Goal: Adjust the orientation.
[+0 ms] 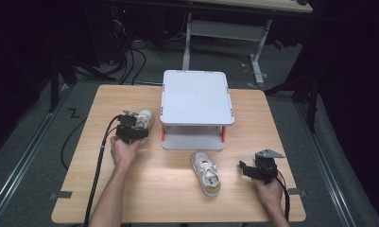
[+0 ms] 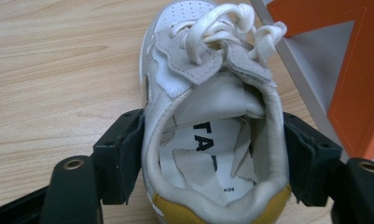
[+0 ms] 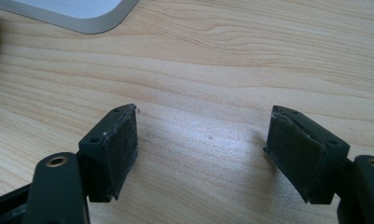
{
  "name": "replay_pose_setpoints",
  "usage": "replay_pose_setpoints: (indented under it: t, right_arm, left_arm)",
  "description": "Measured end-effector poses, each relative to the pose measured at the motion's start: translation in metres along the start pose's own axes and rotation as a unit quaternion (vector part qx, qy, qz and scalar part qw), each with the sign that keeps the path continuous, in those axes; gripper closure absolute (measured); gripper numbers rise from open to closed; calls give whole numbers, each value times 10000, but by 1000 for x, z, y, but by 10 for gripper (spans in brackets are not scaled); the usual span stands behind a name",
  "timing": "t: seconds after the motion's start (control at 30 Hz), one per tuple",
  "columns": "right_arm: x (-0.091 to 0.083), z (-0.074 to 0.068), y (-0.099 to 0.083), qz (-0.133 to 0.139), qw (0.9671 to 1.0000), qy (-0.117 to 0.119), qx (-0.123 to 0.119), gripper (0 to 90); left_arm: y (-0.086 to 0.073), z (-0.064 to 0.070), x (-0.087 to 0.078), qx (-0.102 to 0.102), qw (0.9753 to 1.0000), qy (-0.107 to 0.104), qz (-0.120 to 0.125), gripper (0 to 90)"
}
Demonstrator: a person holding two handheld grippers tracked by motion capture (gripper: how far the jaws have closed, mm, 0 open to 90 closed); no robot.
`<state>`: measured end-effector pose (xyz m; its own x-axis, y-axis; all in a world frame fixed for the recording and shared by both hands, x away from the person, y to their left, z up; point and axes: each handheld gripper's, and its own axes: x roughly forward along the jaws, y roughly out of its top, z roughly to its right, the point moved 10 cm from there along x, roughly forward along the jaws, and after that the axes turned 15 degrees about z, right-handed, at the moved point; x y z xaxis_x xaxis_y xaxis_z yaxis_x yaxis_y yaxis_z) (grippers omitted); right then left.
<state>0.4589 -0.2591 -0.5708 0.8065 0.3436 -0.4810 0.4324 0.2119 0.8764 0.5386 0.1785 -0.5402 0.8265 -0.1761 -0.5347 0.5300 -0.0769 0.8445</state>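
On the tabletop (image 1: 177, 194) the grey two-tier shoe rack (image 1: 196, 97) stands at the back. I judge I am at the pick-up step: my left gripper (image 2: 212, 154) has its jaws pinching the heel of the first shoe (image 2: 208, 116), just left of the rack. Next it needs a lift onto a tier. The second shoe (image 1: 206, 173) lies in front of the rack; my right gripper (image 3: 203, 154) hovers beside it, jaws spread wide, holding nothing.
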Motion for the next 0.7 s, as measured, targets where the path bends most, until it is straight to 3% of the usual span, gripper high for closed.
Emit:
replay_pose_setpoints:
  t: [0.2, 0.37, 0.7]
  right_arm:
    - [0, 0, 0, 1, 10000, -2, 1, 247]
    - [0, 0, 0, 2, 10000, -3, -1, 247]
    - [0, 0, 0, 3, 10000, -1, -2, 248]
  left_arm:
    - [1, 4, -12, 277, 9996, 72, -6, 332]
    - [-6, 7, -32, 145, 9998, -84, 66, 346]
    - [-27, 7, -76, 128, 9997, -64, 187, 368]
